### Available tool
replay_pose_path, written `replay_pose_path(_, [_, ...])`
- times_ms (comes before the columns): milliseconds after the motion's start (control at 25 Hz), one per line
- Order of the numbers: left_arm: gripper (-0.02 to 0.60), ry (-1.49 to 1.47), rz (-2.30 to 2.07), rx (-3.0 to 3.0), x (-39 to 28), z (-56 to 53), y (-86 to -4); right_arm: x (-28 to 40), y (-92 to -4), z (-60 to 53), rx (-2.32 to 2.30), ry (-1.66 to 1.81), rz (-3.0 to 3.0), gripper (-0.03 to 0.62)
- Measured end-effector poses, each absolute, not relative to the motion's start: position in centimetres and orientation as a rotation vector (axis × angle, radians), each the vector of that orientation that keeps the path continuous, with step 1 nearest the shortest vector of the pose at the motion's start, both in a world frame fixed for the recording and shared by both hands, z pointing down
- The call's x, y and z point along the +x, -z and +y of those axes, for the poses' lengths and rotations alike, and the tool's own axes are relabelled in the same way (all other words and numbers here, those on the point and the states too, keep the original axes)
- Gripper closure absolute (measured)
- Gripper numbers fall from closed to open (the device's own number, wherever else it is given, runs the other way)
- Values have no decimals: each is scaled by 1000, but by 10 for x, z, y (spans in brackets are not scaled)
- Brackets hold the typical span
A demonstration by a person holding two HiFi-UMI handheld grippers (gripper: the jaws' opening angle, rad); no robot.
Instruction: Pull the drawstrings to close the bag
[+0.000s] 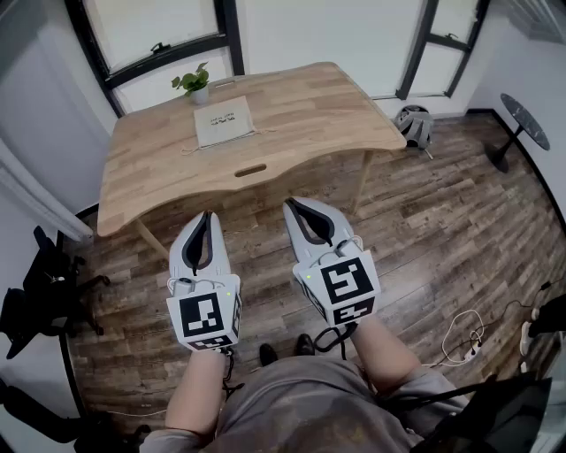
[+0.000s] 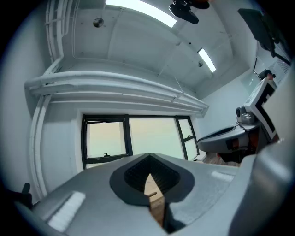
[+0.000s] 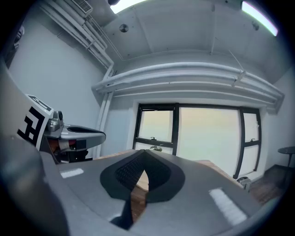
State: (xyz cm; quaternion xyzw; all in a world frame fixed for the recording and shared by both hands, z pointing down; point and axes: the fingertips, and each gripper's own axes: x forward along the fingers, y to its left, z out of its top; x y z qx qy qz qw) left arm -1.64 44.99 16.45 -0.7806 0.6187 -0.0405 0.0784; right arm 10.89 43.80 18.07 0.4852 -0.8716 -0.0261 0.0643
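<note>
Two grippers hang side by side above the wooden floor [image 1: 424, 230], short of the near edge of the table [image 1: 309, 106]. The left gripper [image 1: 206, 216] has its fingers drawn narrow. In the left gripper view the dark pads [image 2: 133, 177] meet at their tips with nothing held between them, and only a sliver of the table's wood shows through the slit lower down. The right gripper [image 1: 290, 204] is the same: in the right gripper view its pads [image 3: 159, 175] touch at the tips around an empty gap. Each gripper view also catches the other gripper off to the side, level with its own fingers. The bag [image 1: 223, 120] lies flat on the far part of the table, well ahead of both pairs of fingertips. It is almost straight beyond the left ones and off to the left of the right ones. A thin cord [image 1: 265, 132] trails from the bag's right edge. A small potted plant [image 1: 195, 84] stands just past the bag's far left corner, with the window [image 1: 159, 26] behind it. Loose cables [image 1: 462, 336] lie on the floor well to the right of the right fingers.
</note>
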Motion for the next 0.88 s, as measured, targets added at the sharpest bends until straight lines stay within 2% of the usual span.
replay_pose_path(560, [581, 175, 1908, -2311, 12, 424, -189, 138, -203, 404, 1387, 21, -2699, 545])
replay_pose_path(880, [581, 241, 1970, -2310, -7, 387, -217, 115, -236, 362, 1290, -39, -2700, 523])
